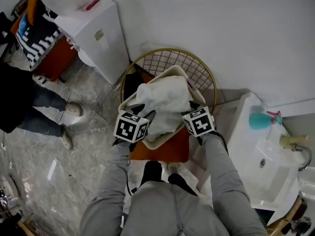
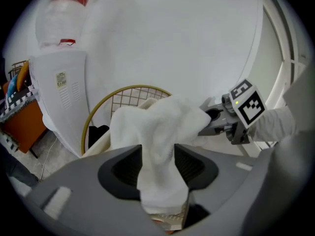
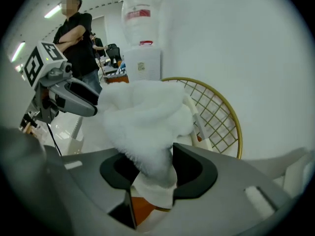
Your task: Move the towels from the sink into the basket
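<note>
white towel [image 1: 165,98] is at the basket [image 1: 170,49], heaped on the cream liner [image 1: 158,143] just ahead of both tools and bunched up between them. it is out of the sink [image 1: 248,146], which is off to the right tool's side, well apart.

left tool [image 2: 158,163]: jaws parted, a fold of towel hangs through the gap, looks let go rather than pinched. right tool [image 3: 150,168]: same, jaws apart with fluffy towel lying loose between them. the two face each other across the heap, near each other.

handling: terry cloth, soft, light and floppy. it won't slip or break, but it drapes and can snag on a jaw when the tool backs out. best hold is a thick bunched fold or an edge, one tool per side so it doesn't trail.

around: the gold wire rim rises behind the towel, beyond both tools – cloth could catch on it. white dispenser [image 1: 101,38] stands beyond the left tool, a person [image 1: 22,97] further out on that side. teal bottle [image 1: 259,120] sits on the sink edge past the right tool, in reach of a careless swing back to the sink. can't tell from here whether more towels are left in the basin.
</note>
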The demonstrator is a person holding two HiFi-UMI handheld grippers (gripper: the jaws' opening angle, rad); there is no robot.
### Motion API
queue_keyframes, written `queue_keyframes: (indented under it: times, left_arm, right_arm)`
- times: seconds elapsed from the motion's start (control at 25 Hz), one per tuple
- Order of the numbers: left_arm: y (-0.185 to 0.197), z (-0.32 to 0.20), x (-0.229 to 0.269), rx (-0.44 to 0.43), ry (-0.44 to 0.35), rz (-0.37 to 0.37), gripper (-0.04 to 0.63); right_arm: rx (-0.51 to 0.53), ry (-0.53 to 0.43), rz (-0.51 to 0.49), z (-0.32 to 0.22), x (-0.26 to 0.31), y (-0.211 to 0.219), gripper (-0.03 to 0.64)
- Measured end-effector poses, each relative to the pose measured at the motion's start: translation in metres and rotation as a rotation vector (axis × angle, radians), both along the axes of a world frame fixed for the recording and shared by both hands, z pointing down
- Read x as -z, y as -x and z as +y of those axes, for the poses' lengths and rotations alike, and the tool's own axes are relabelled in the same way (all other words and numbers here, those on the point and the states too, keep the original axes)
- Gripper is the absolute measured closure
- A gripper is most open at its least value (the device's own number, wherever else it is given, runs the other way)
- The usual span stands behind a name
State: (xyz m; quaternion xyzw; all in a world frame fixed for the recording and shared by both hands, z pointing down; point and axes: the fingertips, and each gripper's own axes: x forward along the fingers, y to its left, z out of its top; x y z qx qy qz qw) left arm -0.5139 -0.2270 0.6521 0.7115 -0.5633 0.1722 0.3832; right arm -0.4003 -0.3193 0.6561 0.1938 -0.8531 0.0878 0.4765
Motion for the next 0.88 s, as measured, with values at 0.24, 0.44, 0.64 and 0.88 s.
queue_keyframes:
  times: [0.24, 0.44, 0.64, 0.88]
  left_arm:
    - [0.01, 0.009, 0.024, 0.062, -0.061, -0.004, 0.373]
    - [0.011, 0.016, 0.045, 0.095, -0.106, -0.031, 0.373]
    - [0.01, 0.034, 0.078, 0.16, -0.185, -0.056, 0.373]
    - [0.008, 0.075, 0.13, 0.305, -0.316, -0.096, 0.373]
  right_arm:
    - [-0.108, 0.0, -0.161, 0.003, 0.036, -0.01, 0.457]
    - [-0.141, -0.02, -0.244, 0.008, 0.062, -0.019, 0.454]
    - [-0.175, -0.049, -0.39, 0.02, 0.104, -0.028, 0.443]
    - [-0.226, -0.179, -0.599, 0.032, 0.175, -0.058, 0.443]
